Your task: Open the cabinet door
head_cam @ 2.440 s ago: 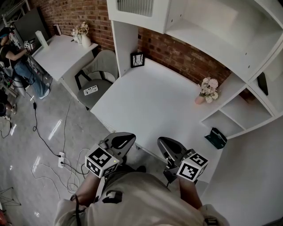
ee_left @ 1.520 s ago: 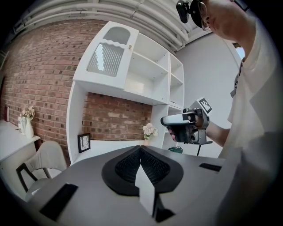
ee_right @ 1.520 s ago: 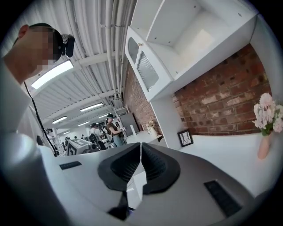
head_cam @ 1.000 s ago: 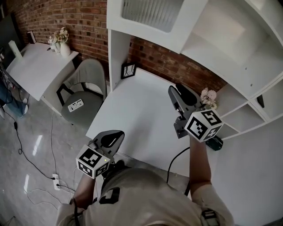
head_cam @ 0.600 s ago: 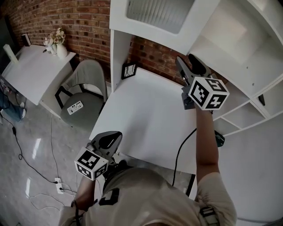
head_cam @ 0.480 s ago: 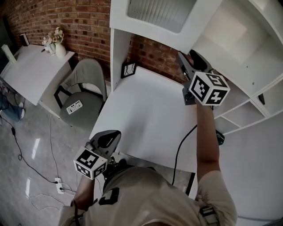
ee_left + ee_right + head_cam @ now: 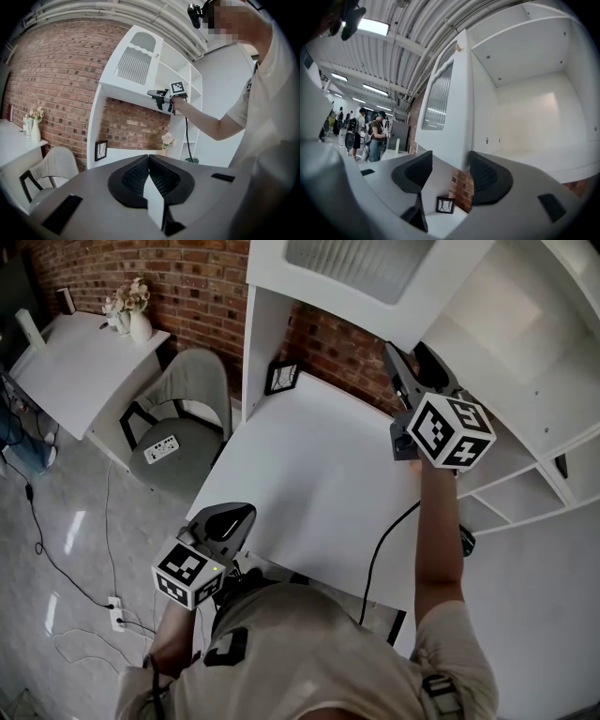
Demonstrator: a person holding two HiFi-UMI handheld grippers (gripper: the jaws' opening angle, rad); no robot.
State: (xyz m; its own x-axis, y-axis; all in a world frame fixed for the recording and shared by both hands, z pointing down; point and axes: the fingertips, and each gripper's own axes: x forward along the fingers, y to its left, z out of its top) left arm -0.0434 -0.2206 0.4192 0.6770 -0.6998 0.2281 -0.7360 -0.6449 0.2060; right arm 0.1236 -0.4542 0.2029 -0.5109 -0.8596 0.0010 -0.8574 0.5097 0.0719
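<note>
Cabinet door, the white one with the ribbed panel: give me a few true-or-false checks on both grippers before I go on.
The right gripper is shut on the white cabinet door with a ribbed panel. False: its jaws have just been opening and stand apart; the door's edge shows in the gap, no pad pressing it.
The left gripper has its jaws together, empty. True.
The left gripper is raised to the door. False: it hangs low by the front edge of the white desk.
A small black picture frame stands at the back of the desk. True.
</note>
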